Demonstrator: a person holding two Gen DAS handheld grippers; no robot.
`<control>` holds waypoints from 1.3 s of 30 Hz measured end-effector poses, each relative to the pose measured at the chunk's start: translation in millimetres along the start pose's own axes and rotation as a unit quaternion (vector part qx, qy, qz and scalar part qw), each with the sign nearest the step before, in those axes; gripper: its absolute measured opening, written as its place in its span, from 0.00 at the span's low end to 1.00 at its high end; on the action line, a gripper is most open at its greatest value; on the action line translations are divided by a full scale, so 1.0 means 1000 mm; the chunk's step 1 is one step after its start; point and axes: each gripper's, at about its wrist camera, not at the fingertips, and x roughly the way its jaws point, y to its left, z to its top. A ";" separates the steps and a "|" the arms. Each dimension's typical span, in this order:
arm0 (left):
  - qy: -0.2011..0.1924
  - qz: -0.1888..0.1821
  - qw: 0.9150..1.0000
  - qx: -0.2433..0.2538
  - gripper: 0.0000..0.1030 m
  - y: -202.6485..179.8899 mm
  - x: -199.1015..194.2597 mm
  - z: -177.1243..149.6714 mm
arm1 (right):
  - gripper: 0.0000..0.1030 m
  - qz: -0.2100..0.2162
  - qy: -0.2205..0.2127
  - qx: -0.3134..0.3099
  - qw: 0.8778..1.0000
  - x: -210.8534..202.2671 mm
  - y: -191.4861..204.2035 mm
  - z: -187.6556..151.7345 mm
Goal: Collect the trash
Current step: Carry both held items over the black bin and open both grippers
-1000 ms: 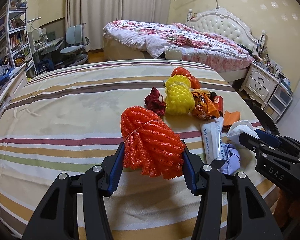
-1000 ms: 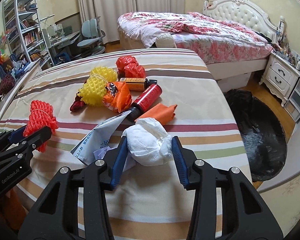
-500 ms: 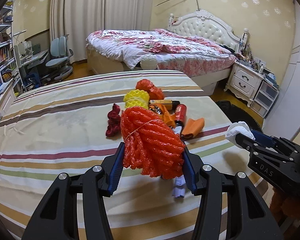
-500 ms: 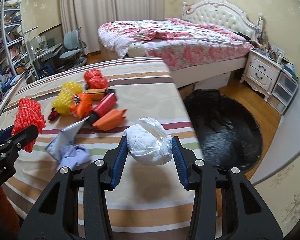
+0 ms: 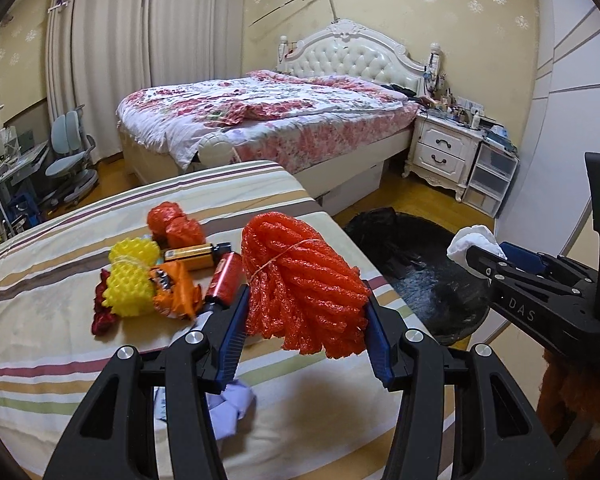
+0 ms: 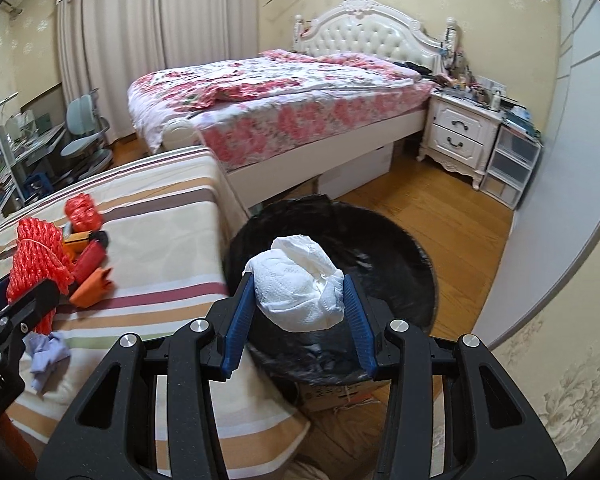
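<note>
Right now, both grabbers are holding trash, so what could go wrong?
The white paper wad in the right gripper hangs near the black bin bag's near rim; let go early and it might land outside. The red foam netting in the left gripper droops loosely over the striped bed and could snag.

Left gripper (image 5: 306, 330) and right gripper (image 6: 298, 316), jaws (blue-padded) clamped on loads, side by side.
</note>
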 end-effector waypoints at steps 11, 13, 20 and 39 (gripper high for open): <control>0.020 -0.011 1.000 0.015 0.50 -0.043 0.053 0.014 | 0.42 -0.022 0.008 0.015 1.000 0.029 -0.034 0.006; 0.020 -0.012 0.999 0.021 0.50 -0.051 0.060 0.017 | 0.42 -0.024 0.010 0.019 0.999 0.034 -0.038 0.006; 0.024 -0.006 0.999 0.045 0.50 -0.073 0.085 0.025 | 0.43 -0.024 0.018 0.034 0.999 0.052 -0.055 0.010; 0.051 -0.003 0.998 0.042 0.66 -0.088 0.121 0.037 | 0.53 -0.032 0.025 0.054 0.998 0.073 -0.078 0.013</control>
